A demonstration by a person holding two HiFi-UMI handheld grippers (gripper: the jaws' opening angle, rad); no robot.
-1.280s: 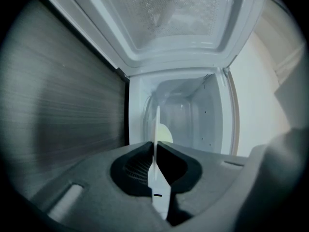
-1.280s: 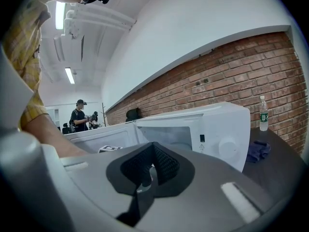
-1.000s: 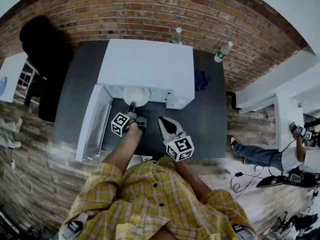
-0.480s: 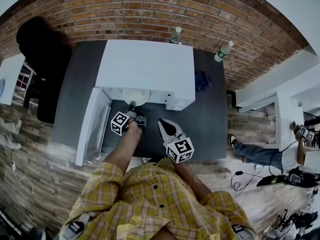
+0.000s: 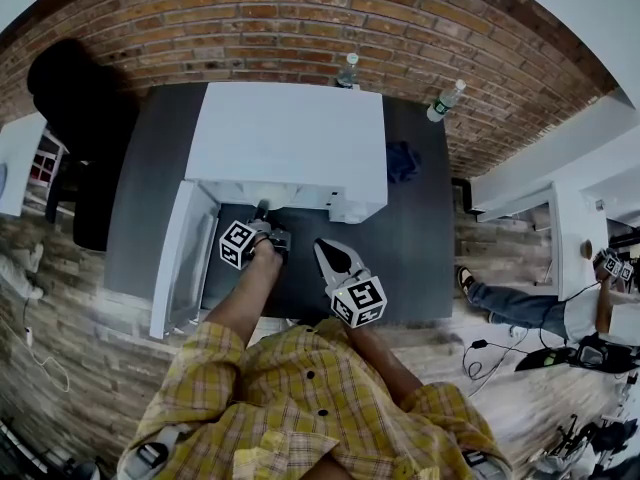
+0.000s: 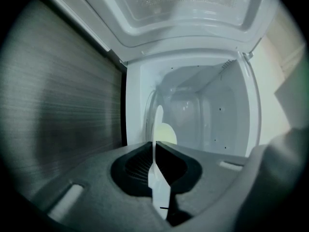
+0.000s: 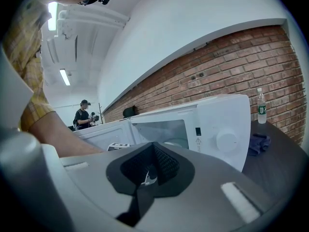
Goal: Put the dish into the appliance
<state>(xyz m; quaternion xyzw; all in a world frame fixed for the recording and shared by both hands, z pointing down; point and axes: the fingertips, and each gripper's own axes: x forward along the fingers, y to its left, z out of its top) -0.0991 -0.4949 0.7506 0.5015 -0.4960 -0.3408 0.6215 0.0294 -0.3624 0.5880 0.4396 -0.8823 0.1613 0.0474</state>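
Two hand-held grippers over a dark table (image 5: 420, 238), with a white microwave (image 5: 290, 133) standing on it against a brick wall. Microwave door (image 5: 183, 253) swung open to the left in the head view. Left gripper (image 5: 262, 216) sits right at the cavity mouth, jaws clamped on the rim of a white dish (image 6: 159, 190). In the left gripper view the dish shows edge-on as a thin white strip between the pads, and its far part reaches into the white cavity (image 6: 207, 110). In the head view the dish is hidden under the microwave top. Right gripper (image 5: 323, 245) hangs just beside the left one, in front of the microwave and above the table. Its jaws are together with nothing between them, clear in the right gripper view (image 7: 147, 178). That view also shows the control panel with a round dial (image 7: 225, 140). Blue cloth (image 5: 402, 161) lies on the table right of the microwave. Two plastic bottles stand at the back edge, one behind the microwave (image 5: 347, 70), one at the far right corner (image 5: 446, 101). Yellow plaid sleeves (image 5: 300, 388) fill the bottom of the head view. Another person (image 5: 520, 308) is on the floor off to the right.
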